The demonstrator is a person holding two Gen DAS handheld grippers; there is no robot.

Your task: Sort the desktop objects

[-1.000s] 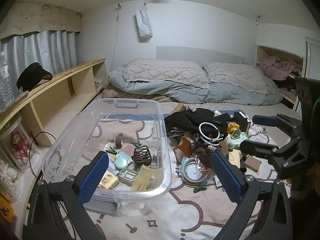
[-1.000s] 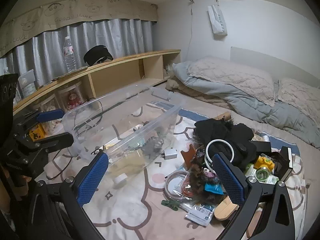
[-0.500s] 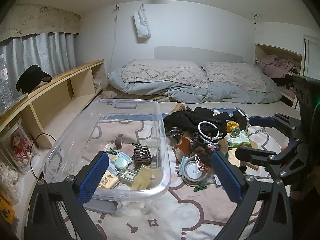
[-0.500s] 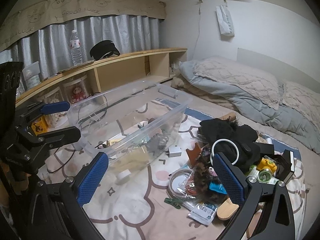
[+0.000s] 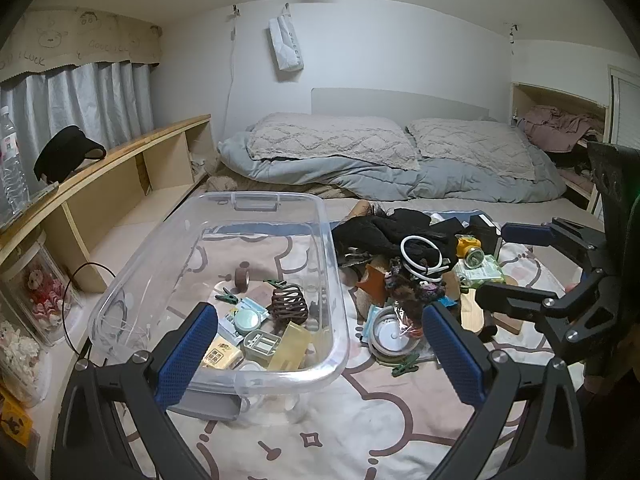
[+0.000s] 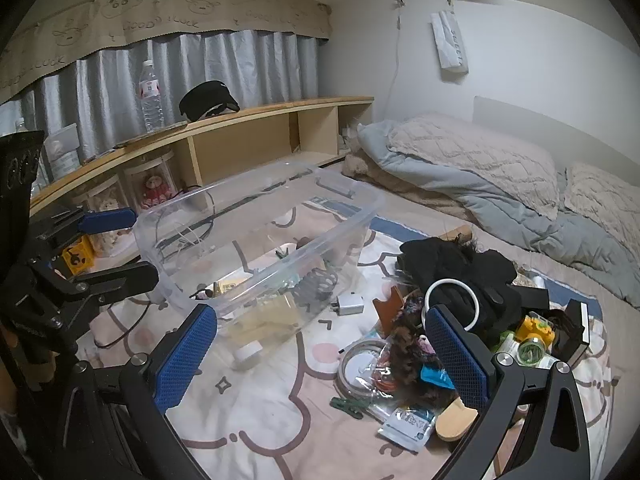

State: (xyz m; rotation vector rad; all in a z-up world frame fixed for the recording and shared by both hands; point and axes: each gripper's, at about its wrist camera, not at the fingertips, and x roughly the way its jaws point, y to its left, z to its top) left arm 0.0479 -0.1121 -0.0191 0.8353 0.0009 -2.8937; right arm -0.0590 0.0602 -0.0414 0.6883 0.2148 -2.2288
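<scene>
A clear plastic bin sits on a patterned blanket and holds several small items, among them a brown hair claw and a tape roll. To its right lies a pile: a white ring, black cloth, a yellow toy, a green clip. My left gripper is open and empty above the bin's near edge. My right gripper is open and empty above the blanket; it also shows in the left wrist view.
A wooden shelf runs along the left wall with a water bottle and a black cap. Pillows and a grey duvet lie behind. A white charger lies beside the bin.
Both grippers have risen and pulled back a little; the scene sits lower in both views. Both stay open and empty. No object has moved.
</scene>
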